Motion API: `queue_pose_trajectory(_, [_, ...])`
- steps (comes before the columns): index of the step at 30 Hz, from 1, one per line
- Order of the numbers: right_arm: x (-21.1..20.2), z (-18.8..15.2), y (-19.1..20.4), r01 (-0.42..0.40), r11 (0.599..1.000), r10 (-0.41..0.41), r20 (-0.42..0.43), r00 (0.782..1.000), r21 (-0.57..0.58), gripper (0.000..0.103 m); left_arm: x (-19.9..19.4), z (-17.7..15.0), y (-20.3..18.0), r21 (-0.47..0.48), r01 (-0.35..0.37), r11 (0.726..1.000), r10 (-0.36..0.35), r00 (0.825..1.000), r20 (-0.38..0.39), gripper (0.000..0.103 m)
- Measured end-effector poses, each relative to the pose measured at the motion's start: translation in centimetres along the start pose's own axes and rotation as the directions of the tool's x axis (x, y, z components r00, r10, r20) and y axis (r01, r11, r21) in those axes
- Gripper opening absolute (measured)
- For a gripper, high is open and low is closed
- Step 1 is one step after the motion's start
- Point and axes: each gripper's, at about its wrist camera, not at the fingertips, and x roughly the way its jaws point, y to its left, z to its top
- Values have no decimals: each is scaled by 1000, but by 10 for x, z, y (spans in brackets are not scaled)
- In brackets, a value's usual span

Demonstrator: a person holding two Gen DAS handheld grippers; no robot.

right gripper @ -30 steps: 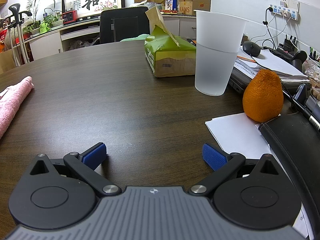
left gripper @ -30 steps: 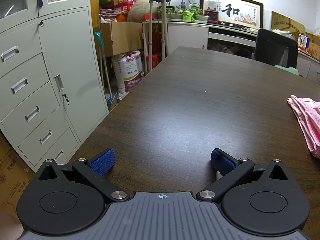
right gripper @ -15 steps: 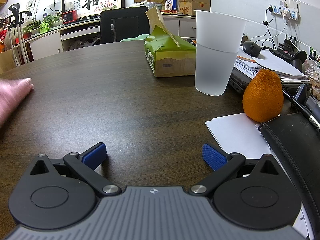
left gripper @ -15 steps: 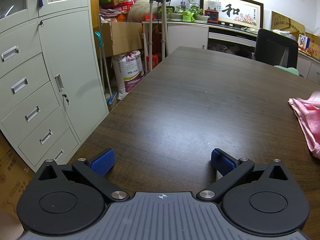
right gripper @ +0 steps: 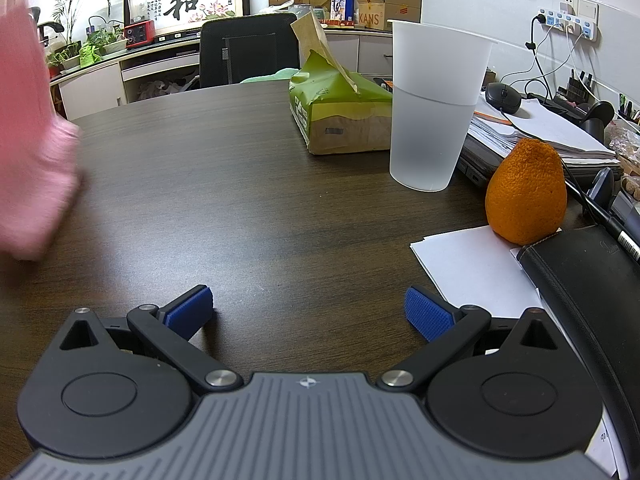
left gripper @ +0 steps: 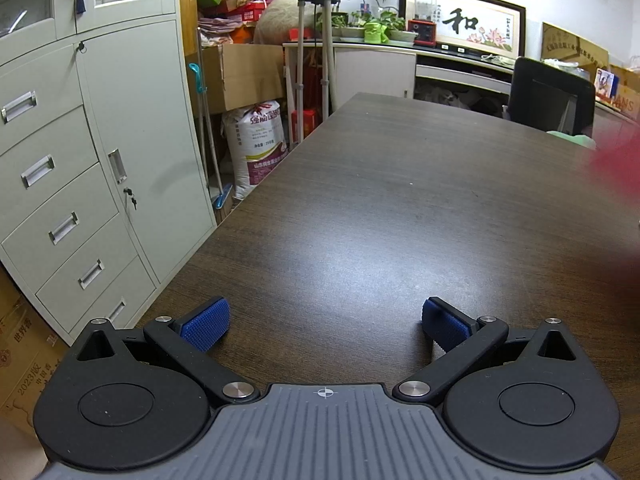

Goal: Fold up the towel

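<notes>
Dark wood-grain tabletop (left gripper: 400, 208) in a cluttered office, grey metal drawer cabinet (left gripper: 80, 168) far left. Left hand-held gripper (left gripper: 325, 322) low over bare wood, blue-padded fingers spread apart, nothing between. Right hand-held gripper (right gripper: 307, 309) likewise spread wide and empty. Pink cloth towel (right gripper: 32, 152), motion-blurred, at the left edge of the right view and the right edge of the left view (left gripper: 620, 200); contact with the wood impossible to tell. Right side: translucent plastic cup (right gripper: 434, 108), green paper bag (right gripper: 340, 116) behind it, pear-shaped orange fruit (right gripper: 526, 196) on white paper sheet (right gripper: 476, 268).
</notes>
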Motion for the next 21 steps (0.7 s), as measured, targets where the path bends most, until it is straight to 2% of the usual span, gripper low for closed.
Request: queue_pose_trajectory(21, [0, 0, 1, 0, 1000, 0, 0, 1000, 0, 103, 0, 0, 2, 1, -1, 1000, 1, 1000, -1, 103])
